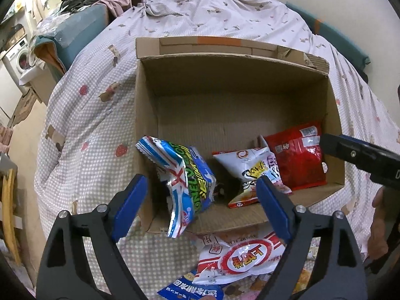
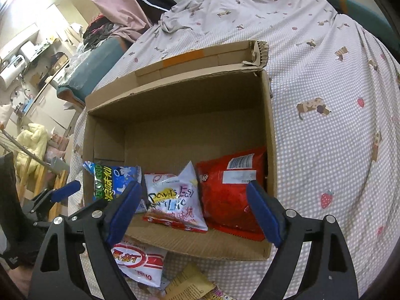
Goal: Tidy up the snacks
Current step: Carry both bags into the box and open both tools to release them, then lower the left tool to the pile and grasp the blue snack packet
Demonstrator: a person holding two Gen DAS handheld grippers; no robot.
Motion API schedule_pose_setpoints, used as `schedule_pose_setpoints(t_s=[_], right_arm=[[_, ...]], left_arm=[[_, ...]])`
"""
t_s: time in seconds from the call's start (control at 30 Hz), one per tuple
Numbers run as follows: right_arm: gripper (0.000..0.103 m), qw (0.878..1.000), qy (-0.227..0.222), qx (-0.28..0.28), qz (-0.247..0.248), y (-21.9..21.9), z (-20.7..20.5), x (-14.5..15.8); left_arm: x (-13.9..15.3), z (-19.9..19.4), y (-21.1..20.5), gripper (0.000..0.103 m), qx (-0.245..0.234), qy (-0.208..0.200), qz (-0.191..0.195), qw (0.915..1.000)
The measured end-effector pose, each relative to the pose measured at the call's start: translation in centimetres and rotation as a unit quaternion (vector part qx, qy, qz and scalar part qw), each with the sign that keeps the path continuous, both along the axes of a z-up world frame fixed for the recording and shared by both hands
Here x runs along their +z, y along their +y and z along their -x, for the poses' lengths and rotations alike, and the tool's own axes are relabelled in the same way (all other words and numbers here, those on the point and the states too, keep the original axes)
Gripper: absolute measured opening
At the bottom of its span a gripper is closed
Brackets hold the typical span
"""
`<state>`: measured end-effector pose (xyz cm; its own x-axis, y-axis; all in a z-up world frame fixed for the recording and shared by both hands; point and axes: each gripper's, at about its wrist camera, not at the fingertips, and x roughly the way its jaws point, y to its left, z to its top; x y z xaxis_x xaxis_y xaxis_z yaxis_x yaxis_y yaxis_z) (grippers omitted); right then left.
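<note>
Checked bedding with small printed animals and strawberries covers the bed [image 2: 332,130], on which an open cardboard box [image 1: 150,105] is set. Clothes are piled at the far left, and a washing machine [image 1: 18,60] is seen beyond the bed's left edge. Three snack bags are counted in the box, along its near wall: a blue bag [image 1: 185,175] leaning at the left, a white bag [image 2: 172,197] in the middle and a red bag [image 2: 232,190] at the right. The rest of the box floor is bare cardboard. Outside the box, near its front wall, a red-and-white bag [image 1: 240,260] lies on the bedding among other packets that are only partly shown. The left gripper [image 1: 200,210] is spread wide above the near-left corner, nothing being held between its fingers. The right gripper [image 2: 195,210] is likewise released, over the white and red bags.
</note>
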<state>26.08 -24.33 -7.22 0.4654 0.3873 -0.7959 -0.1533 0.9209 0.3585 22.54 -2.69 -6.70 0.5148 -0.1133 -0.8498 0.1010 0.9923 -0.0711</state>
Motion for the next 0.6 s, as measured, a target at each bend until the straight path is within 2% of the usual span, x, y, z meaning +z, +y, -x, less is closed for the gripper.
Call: schedule_pose_setpoints(t_s=[0.27, 0.43, 0.6], right_arm=[[0.088, 1.0, 0.005, 0.002, 0.0, -0.2, 0.4, 0.0], [0.088, 1.0, 0.007, -0.005, -0.005, -1.1, 0.8, 0.3], [0.088, 1.0, 0.011, -0.011, -0.011, -1.9, 1.8, 0.6]], left_arm=[[1.5, 0.4, 1.5, 0.087, 0.018, -0.017, 0.022, 0.9994], [3.3, 0.7, 3.5, 0.087, 0.044, -0.034, 0.05, 0.9972], [3.2, 1.2, 4.6, 0.087, 0.064, -0.019, 0.064, 0.9957]])
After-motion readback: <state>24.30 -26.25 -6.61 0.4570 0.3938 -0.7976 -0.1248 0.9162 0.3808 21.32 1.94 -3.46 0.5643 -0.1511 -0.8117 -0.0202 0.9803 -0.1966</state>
